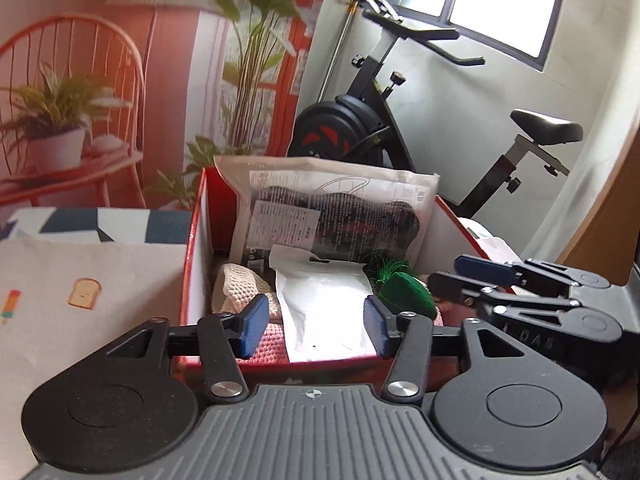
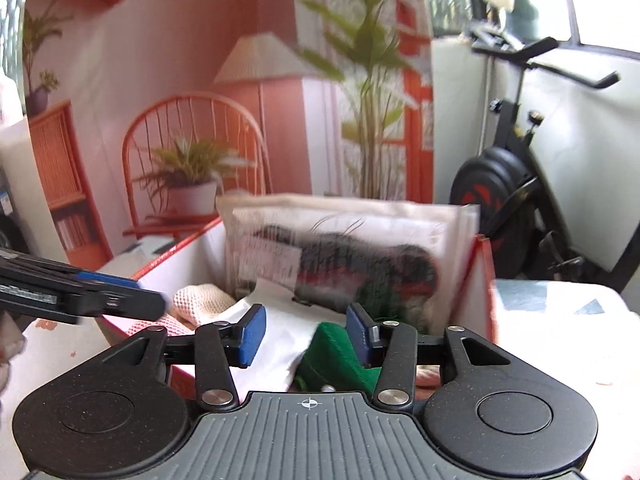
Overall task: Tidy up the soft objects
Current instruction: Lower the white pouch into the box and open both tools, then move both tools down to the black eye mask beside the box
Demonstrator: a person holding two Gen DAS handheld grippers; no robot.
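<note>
Two grippers hover at the near edge of a red box (image 1: 192,280) with white inner walls that stands on a pale cloth (image 1: 80,280) printed with small toast and ice-lolly pictures. The left gripper (image 1: 316,326) has its blue pads apart over a white plastic pouch (image 1: 326,304) lying flat in the box; neither pad presses on the pouch and nothing is held between them. The right gripper (image 2: 304,334) also has its jaws parted, with a gap between the pads, and a green knitted piece (image 2: 336,354) sits just below and between them; the right pad is close beside it, but whether it touches cannot be told from the blur. Inside the box, a cream knitted item (image 1: 240,284) and a pink knitted one (image 1: 272,344) lie to the left of the pouch, and the green piece lies to its right with a tuft of green thread above it. A large clear bag (image 1: 332,212) with a printed label and something dark inside leans upright against the box's far wall. Behind stand an exercise bike (image 1: 380,120) and a printed backdrop showing a chair and plants.
</note>
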